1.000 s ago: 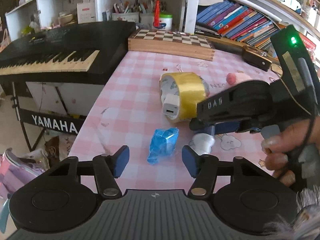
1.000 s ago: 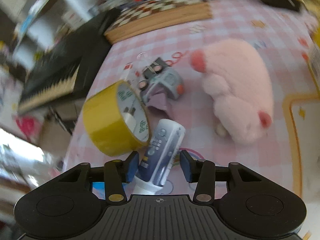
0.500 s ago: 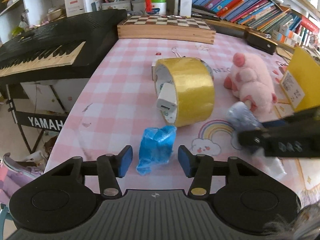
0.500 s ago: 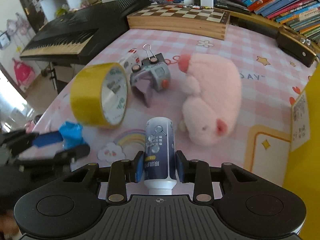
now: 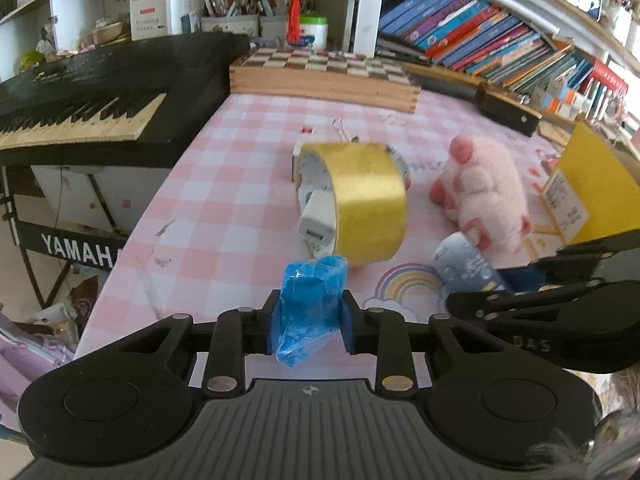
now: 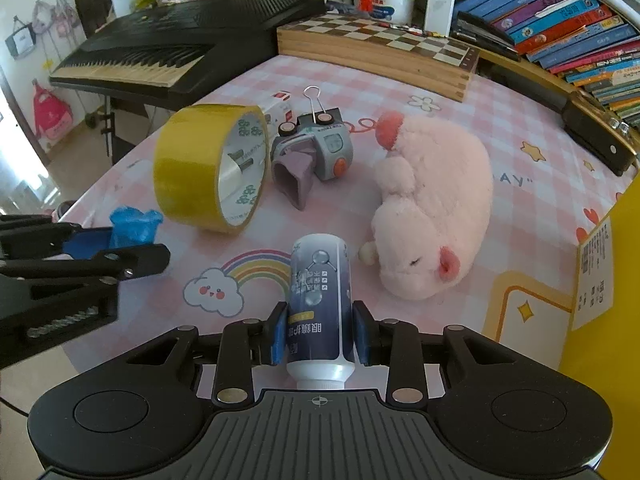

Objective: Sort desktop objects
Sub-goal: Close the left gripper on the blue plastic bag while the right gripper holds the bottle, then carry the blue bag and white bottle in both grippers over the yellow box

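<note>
Now the left gripper [image 5: 308, 314] has its jaws clenched on a blue wrapper [image 5: 310, 304], while the right gripper [image 6: 320, 336] grips a bottle [image 6: 320, 300] lengthwise.

Bright daylight, glare blown out at the left edge, soft shadows, strong fisheye bending at edges, mostly sharp

One yellow tape roll [image 6: 208, 168], one pink plush pig [image 6: 436, 216], one blue crumpled wrapper [image 5: 310, 304], one dark-labelled white bottle [image 6: 320, 304], one grey toy [image 6: 316, 160].

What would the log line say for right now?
left gripper: shut on blue plastic wrapper | right gripper: shut on white bottle | on table: yellow tape roll, pink plush pig
</note>
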A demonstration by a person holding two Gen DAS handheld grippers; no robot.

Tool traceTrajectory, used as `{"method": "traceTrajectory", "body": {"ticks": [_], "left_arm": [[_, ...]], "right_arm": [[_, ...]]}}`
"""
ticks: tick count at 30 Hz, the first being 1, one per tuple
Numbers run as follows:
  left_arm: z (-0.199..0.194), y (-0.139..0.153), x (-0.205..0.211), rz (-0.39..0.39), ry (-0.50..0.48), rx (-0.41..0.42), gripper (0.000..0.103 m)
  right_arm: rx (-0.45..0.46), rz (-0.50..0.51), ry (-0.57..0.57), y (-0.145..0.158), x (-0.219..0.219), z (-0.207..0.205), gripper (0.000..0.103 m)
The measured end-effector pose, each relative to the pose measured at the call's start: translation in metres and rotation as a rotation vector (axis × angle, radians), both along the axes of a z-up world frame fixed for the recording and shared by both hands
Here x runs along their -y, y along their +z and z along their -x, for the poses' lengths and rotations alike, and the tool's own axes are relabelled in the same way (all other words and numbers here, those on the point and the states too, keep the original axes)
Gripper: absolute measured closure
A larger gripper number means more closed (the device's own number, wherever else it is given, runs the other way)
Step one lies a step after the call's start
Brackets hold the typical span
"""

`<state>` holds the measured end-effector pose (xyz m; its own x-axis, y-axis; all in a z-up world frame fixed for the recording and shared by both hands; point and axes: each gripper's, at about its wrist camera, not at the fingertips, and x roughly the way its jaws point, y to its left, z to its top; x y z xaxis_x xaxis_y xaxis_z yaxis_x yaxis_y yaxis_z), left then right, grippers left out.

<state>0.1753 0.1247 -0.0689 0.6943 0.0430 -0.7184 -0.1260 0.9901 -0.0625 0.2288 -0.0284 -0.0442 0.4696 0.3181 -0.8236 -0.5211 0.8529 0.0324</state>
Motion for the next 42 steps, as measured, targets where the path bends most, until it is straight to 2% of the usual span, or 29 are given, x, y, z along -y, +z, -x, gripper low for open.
{"method": "traceTrajectory", "body": {"ticks": [7,14,20,32,42], "left_arm": [[0.021,0.025,-0.001,0.038,-0.019,0.052,0.077],[0.051,0.057,-0.003,0.088,-0.07,0.138,0.077],[0.074,0.076,-0.004,0.124,-0.105,0.185,0.077],[0.134,0.081,-0.013,0.171,-0.121,0.196,0.077],[0.177,0.082,-0.013,0.17,-0.172,0.197,0.077]], "right_arm": [[-0.001,-0.077,-0.015,0.026,0.013,0.019,0.07],[0.065,-0.142,-0.027,0.06,0.025,0.052,0.07],[0.077,-0.208,-0.073,0.081,0.032,0.078,0.07],[0.059,-0.243,-0.141,0.088,0.032,0.139,0.07],[0.075,-0.255,-0.175,0.089,0.029,0.189,0.07]]}}
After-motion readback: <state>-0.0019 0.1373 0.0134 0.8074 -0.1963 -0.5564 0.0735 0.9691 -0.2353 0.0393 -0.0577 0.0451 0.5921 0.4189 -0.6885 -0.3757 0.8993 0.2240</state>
